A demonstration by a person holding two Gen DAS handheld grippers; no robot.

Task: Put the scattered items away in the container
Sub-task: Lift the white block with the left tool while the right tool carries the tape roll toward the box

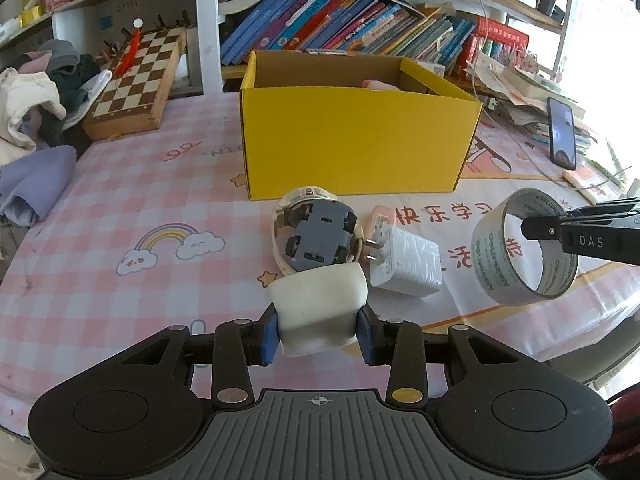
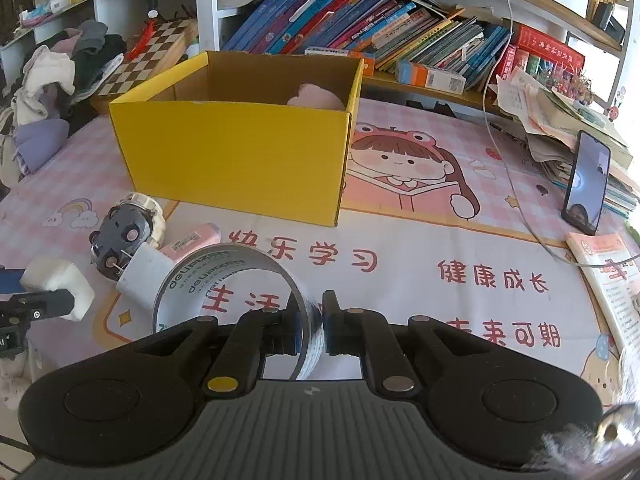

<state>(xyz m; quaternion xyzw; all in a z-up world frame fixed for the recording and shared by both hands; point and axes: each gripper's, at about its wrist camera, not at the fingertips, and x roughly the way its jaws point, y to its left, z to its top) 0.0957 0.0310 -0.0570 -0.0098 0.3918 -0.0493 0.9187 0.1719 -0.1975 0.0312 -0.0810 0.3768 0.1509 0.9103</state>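
Left gripper [image 1: 318, 330]: I have it clamped on a white foam block [image 1: 320, 300], blue pads squeezing its two sides, raised above the near table.
Right gripper [image 2: 316, 320]: pinched across the wall of a tape roll [image 2: 224, 280], one finger inside the ring, one outside; the roll hangs off to the left of the fingers, clear of the cloth.
Foam block handling: looks light and soft, so it should give under the pads; a side grip low on the body seems enough.
Tape roll handling: stiff ring, smooth film, probably slippery; the wall is the natural place to hold.
Yellow box [image 1: 352, 136]: far centre, open top, something pink already inside.
Left on the table: toy car [image 1: 320, 236], white watch [image 1: 304, 196] beneath it, white charger [image 1: 406, 266], pink eraser [image 1: 382, 218], all clustered just near of the box.
My pose: both grippers low and level, pointing at the box, left one beside the cluster.
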